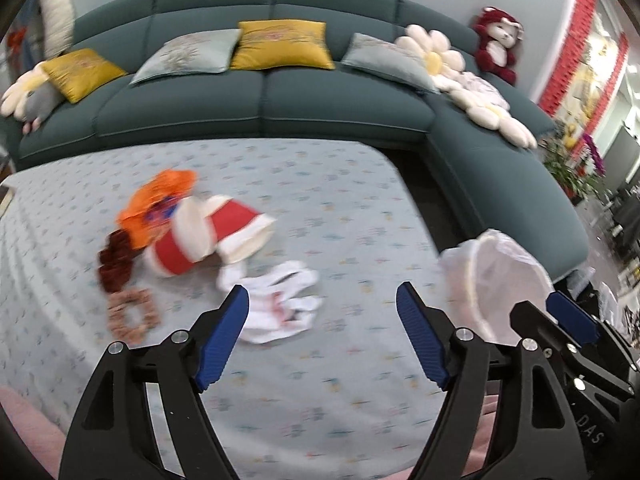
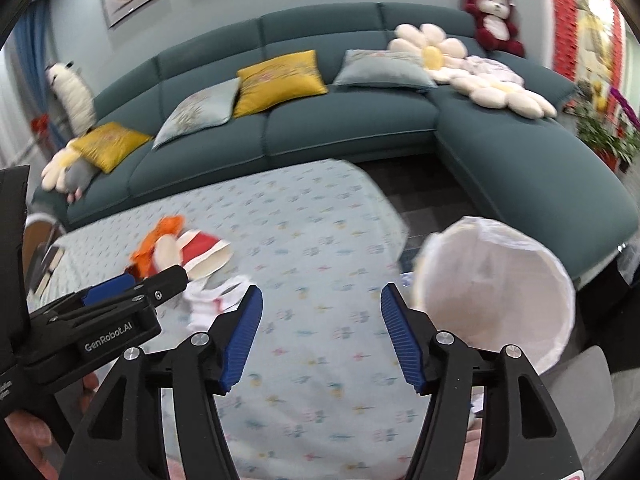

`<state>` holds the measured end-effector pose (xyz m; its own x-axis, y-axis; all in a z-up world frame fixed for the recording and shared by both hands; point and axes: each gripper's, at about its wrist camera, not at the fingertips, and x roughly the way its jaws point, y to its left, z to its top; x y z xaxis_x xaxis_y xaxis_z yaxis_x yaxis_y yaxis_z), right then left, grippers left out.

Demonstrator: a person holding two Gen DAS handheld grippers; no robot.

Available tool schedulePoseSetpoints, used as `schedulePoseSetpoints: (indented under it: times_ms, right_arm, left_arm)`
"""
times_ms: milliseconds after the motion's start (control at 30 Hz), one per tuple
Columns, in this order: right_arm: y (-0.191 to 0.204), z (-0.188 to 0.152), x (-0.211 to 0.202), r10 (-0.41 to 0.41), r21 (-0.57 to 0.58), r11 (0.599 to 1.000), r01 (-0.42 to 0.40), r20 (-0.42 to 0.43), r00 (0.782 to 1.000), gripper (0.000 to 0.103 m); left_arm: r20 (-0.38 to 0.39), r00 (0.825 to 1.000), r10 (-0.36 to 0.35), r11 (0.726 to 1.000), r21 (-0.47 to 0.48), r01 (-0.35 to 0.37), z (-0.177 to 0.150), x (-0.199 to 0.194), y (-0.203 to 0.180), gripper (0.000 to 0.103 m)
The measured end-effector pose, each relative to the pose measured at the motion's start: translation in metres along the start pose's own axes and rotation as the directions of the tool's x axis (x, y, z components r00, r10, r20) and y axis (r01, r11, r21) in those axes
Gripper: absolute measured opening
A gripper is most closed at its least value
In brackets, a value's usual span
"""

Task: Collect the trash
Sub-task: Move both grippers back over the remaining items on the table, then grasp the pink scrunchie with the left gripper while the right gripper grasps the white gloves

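Each claw (image 1: pixel 322 330) (image 2: pixel 321 330) is black plastic with ribbed blue pads (image 2: pixel 243 338), silver screws and white "GenRobot.AI" lettering.

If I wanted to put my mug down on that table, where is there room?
The tablecloth lies bare from the crumpled white tissue rightwards to the white bin bag, and along the sofa side. The left is crowded: red paper cups, orange wrapper, scrunchies.

The table cloth (image 1: pixel 320 208) is pale blue with a small scattered floral print. On it lie red-and-white paper cups (image 1: pixel 208 236), an orange wrapper (image 1: pixel 156 200), white crumpled tissue (image 1: pixel 280 300), a dark red scrunchie (image 1: pixel 116 260) and a pinkish-brown one (image 1: pixel 130 314). The bin liner (image 2: pixel 496 292) is translucent white; the sofa (image 1: pixel 264 96) teal, with mustard-yellow (image 1: pixel 280 46) and pale grey-blue cushions (image 1: pixel 188 56)
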<state>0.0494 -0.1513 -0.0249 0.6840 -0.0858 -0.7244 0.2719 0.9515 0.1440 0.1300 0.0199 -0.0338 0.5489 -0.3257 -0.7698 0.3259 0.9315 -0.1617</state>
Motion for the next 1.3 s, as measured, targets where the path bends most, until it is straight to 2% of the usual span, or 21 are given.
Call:
schedulePoseSetpoints:
  times_ms: [133,367,700,967,1233,1300]
  right_arm:
    - [0.034,-0.008,0.01,0.025,-0.045,0.999,-0.026,-0.03,0.999,0.061]
    - [0.086,-0.018,0.035,0.061,-0.087,0.994,-0.069,-0.097,0.993,0.061]
    - [0.134,-0.026,0.084,0.081,-0.096,0.99,-0.101,-0.19,0.978,0.061]
    - [0.158,-0.032,0.124,0.053,-0.129,0.988,-0.087,-0.247,0.968,0.062]
    - [0.164,-0.042,0.161,0.017,-0.139,0.988,-0.061,-0.299,0.954,0.062]
    - [0.164,-0.044,0.169,0.008,-0.139,0.989,-0.053,-0.309,0.951,0.062]
  left_arm:
    - [-0.023,0.999,0.04,0.997,-0.063,-0.042,-0.009,-0.001,0.048,0.072]
    - [-0.047,0.992,0.116,0.986,-0.113,-0.121,-0.021,0.0,0.113,0.078]
    - [-0.123,0.981,0.148,0.964,-0.203,-0.171,-0.035,0.025,0.182,0.079]
    - [-0.165,0.977,0.136,0.95,-0.258,-0.176,-0.035,0.056,0.21,0.079]
    - [-0.214,0.972,0.097,0.949,-0.276,-0.155,-0.042,0.084,0.216,0.078]
    - [-0.224,0.971,0.087,0.948,-0.281,-0.15,-0.043,0.089,0.216,0.075]
